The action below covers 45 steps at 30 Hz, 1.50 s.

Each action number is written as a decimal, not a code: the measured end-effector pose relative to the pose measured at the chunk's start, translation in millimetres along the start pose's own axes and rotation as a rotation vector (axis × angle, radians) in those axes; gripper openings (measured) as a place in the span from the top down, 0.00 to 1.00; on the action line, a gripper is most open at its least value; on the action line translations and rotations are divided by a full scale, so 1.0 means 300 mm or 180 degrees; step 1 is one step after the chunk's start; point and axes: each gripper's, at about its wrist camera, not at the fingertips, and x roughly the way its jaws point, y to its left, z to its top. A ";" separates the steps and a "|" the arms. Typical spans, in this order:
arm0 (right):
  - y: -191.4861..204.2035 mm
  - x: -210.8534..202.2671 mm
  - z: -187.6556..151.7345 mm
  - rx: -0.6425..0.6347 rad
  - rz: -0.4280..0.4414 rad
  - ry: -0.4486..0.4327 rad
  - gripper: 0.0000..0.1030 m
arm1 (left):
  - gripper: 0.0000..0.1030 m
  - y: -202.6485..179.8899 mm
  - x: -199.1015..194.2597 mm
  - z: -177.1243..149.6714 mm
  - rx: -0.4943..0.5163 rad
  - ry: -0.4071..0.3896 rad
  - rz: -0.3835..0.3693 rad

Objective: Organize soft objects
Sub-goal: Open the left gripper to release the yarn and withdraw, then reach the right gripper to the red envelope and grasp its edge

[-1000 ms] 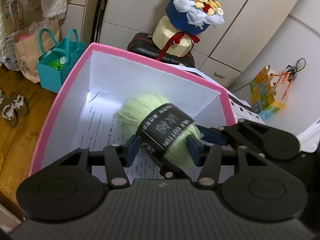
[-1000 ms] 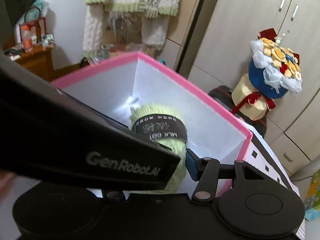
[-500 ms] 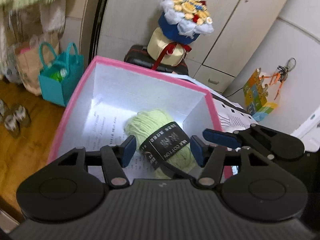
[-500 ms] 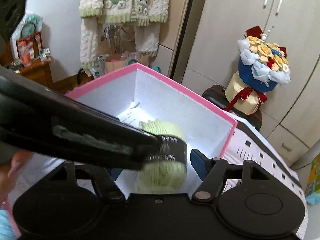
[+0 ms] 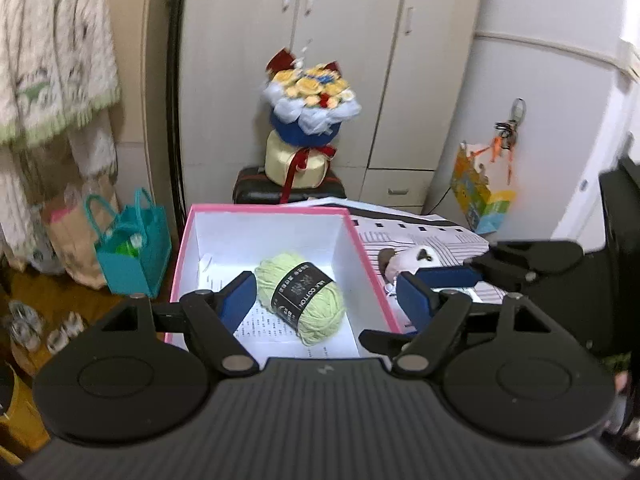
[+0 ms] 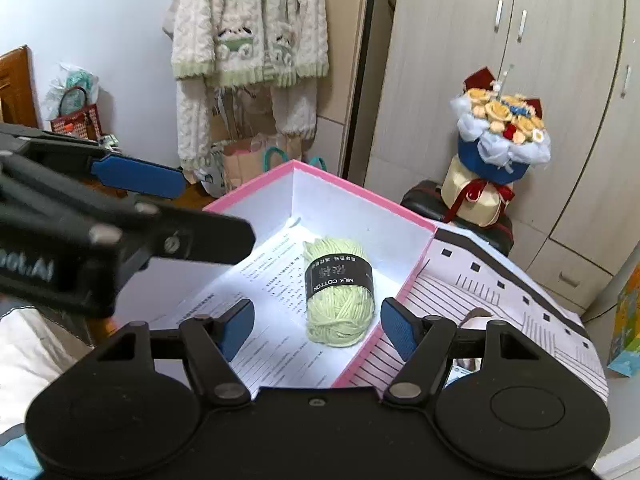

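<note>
A light green yarn ball [image 5: 303,299] with a black label lies on printed paper inside a pink-rimmed white box [image 5: 264,210]. My left gripper [image 5: 326,294] is open and empty, held above and behind the box. My right gripper [image 6: 316,326] is open and empty too, above the box's near side; the yarn [image 6: 339,290] shows between its fingers but lower down. The box rim [image 6: 362,194] also shows in the right wrist view. The left gripper's body crosses the left of that view. A small pink and white soft thing [image 5: 408,260] lies right of the box.
The box rests on a striped white and black surface [image 5: 420,232]. Behind it a flower bouquet [image 5: 310,120] stands on a black suitcase before wardrobe doors. A teal bag [image 5: 132,252] and paper bags stand on the wooden floor at left. A knitted sweater [image 6: 248,36] hangs on the wall.
My left gripper opened and let go of the yarn ball, which now lies in the box. Both grippers have pulled back and up from the box.
</note>
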 end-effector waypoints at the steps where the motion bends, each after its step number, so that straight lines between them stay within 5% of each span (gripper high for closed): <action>1: 0.003 -0.024 -0.004 0.0002 0.0003 -0.0029 0.28 | 0.25 -0.017 -0.026 -0.003 0.0062 -0.0064 0.0042; 10: -0.020 -0.315 -0.122 0.0004 -0.0081 -0.0362 0.28 | 0.20 -0.152 -0.211 -0.045 0.0274 -0.0447 -0.0105; 21: -0.087 -0.502 -0.422 0.0192 -0.0282 -0.0440 0.28 | 0.20 -0.344 -0.161 -0.155 0.0433 -0.0095 -0.0743; 30: -0.164 -0.413 -0.584 0.0349 -0.0228 -0.0292 0.28 | 0.22 -0.490 0.025 -0.251 0.0392 0.0365 -0.1059; 45: -0.322 -0.110 -0.635 0.0497 0.0198 -0.0264 0.28 | 0.21 -0.518 0.498 -0.235 0.0116 0.1101 -0.0545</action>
